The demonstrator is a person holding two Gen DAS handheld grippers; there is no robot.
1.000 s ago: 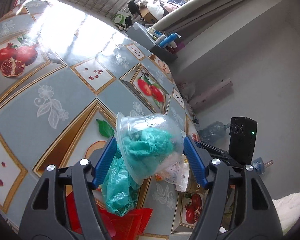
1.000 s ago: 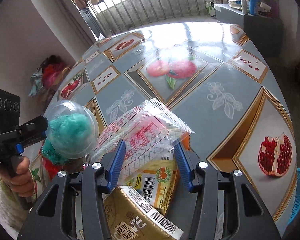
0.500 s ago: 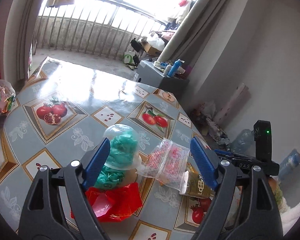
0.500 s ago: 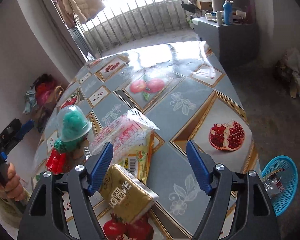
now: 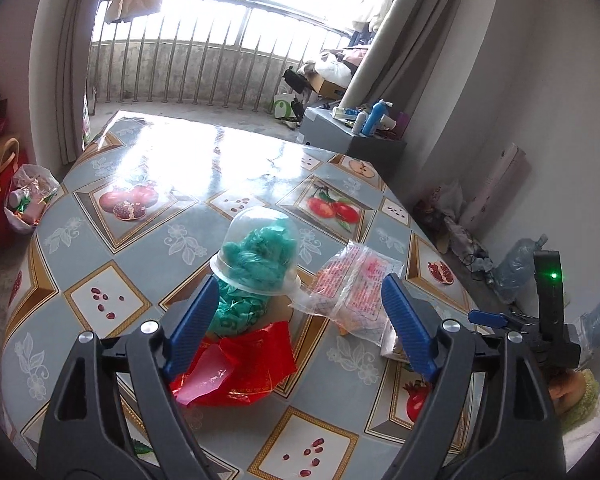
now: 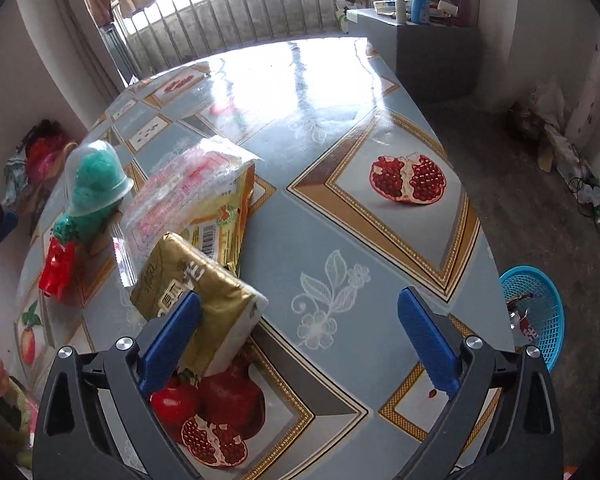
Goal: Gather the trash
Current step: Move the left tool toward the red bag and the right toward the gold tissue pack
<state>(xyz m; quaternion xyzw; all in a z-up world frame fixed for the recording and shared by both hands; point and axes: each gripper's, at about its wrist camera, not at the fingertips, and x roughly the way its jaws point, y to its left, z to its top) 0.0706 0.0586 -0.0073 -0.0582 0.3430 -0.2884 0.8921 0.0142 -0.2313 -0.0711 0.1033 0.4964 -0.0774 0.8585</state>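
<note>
- Left wrist view: the left gripper (image 5: 296,322) hangs above the near edge of the table (image 5: 148,184), jaws wide apart and holding nothing.
- Just beyond its fingers, the clear plastic cup (image 5: 260,254) sits upside down on a wad of green plastic (image 5: 236,312). The cup looks light and thin enough to buckle, so I'd pinch it gently across the rim.
- The red wrapper (image 5: 240,368) and the clear printed bag (image 5: 356,284) lie beside it. Both look limp and slippery, so a crumpled fold is the best place to grab.
- Right wrist view: the right gripper (image 6: 300,336) is held back and high, tilted down at the table, its jaws also spread and empty.
- The gold packet (image 6: 196,284) sits by its left finger, leaning on the yellow packet (image 6: 220,220). It looks boxy and firm, so its narrow sides suit a grip.
- A blue basket (image 6: 536,312) stands on the floor, off the table's right edge.
</note>
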